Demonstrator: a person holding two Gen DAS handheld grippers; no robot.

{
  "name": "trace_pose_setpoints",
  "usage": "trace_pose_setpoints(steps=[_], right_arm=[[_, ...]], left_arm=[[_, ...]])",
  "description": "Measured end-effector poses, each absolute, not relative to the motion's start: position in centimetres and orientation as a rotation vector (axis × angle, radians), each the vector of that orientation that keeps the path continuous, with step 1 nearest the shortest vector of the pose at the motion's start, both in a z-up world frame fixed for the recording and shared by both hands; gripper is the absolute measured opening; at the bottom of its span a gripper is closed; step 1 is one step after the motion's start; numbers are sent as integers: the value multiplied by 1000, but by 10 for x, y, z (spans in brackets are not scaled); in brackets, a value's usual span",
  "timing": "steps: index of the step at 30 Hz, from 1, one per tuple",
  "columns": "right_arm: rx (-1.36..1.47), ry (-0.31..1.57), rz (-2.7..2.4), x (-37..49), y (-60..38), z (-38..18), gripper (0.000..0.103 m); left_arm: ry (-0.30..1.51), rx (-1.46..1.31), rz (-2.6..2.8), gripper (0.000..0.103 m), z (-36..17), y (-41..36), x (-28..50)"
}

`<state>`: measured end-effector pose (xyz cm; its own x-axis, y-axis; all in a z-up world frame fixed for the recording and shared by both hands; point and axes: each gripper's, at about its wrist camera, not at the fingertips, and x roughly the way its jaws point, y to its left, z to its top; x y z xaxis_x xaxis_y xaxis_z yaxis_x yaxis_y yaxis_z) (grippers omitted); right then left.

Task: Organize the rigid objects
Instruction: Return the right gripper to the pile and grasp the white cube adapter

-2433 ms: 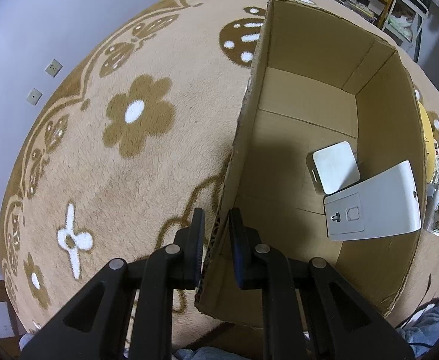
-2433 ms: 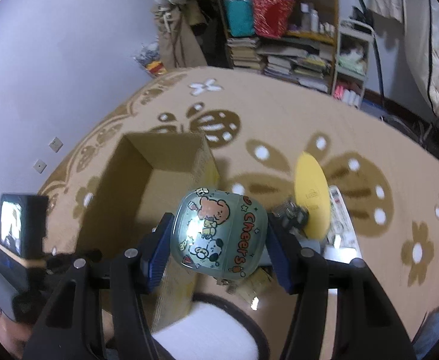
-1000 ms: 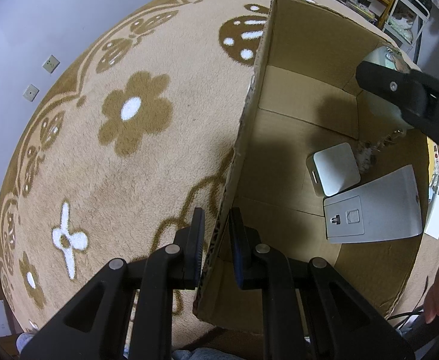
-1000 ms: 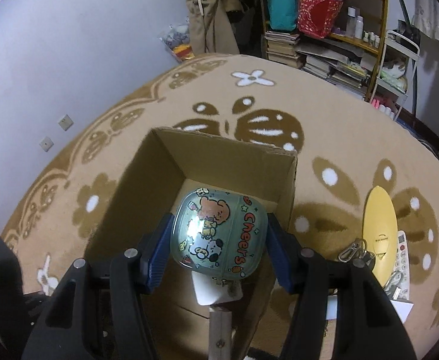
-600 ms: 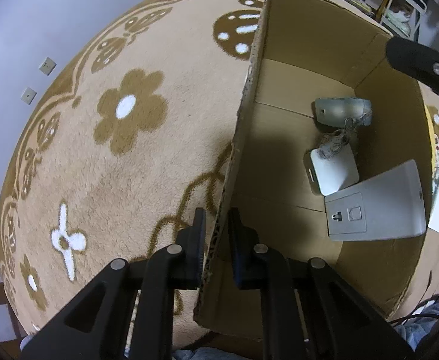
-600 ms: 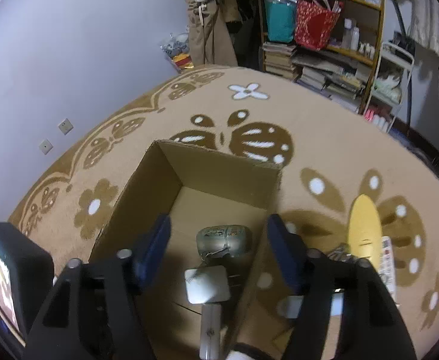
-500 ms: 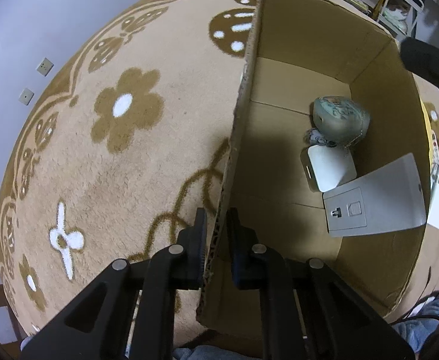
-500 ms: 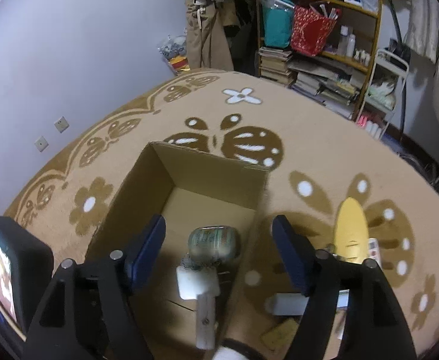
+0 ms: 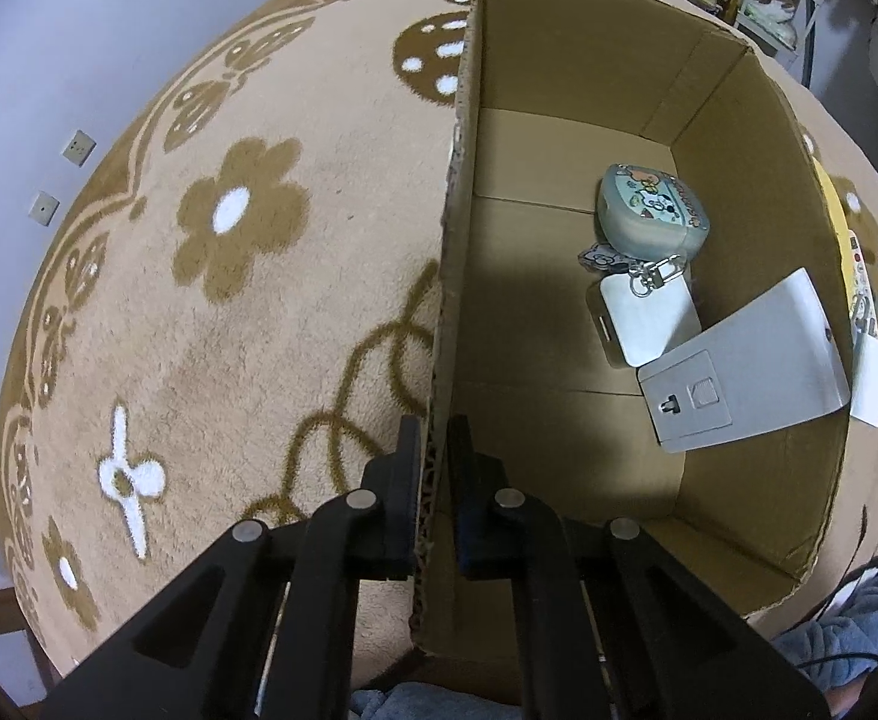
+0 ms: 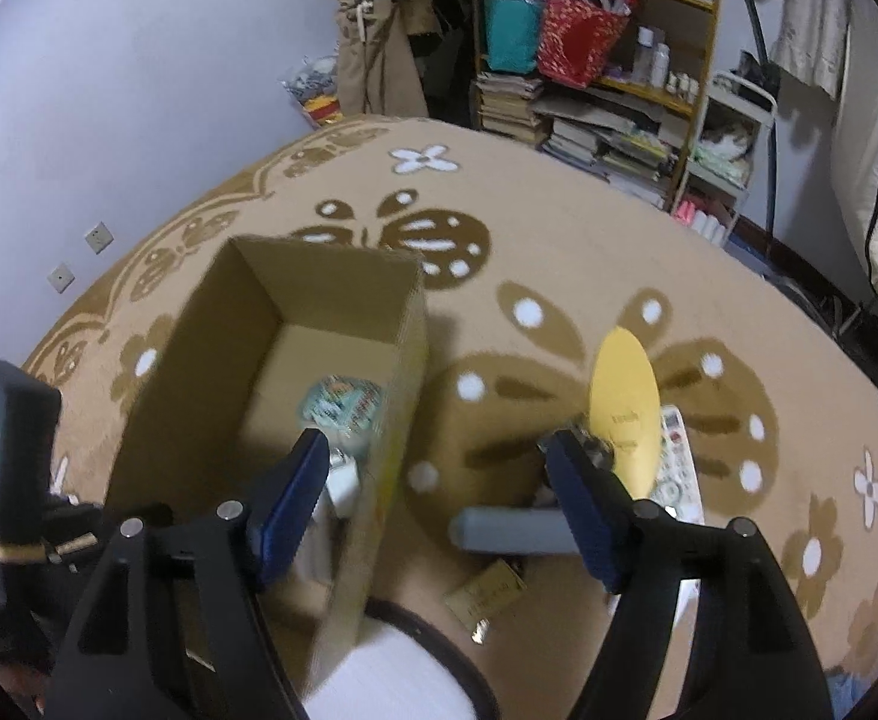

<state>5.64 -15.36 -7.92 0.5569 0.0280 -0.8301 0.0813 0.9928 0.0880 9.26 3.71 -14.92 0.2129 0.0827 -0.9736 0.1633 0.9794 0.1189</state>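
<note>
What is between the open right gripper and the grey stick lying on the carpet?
Nothing visible. The right gripper is open and empty, and the grey stick lies in plain view on the carpet between its fingers, beside the cardboard box.

Left tongs (image 9: 434,456) on box wall (image 9: 448,312)

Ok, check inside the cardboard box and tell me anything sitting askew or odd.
One thing: the flat white panel leans tilted against the cardboard box wall instead of lying flat, one edge overlapping the small white square case. The cartoon-printed pouch rests on its side, its keyring clip trailing onto that case. No damage visible.
</note>
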Motion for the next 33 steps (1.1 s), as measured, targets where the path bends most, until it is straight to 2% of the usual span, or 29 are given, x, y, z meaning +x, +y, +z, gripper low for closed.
trace_pose_setpoints(steps=[4, 33], right_arm=[[126, 998, -60, 48, -164, -88, 88], [215, 1107, -328, 16, -254, -162, 88]], left_arm=[[1357, 216, -42, 10, -149, 36, 93], [1359, 227, -29, 11, -150, 36, 94]])
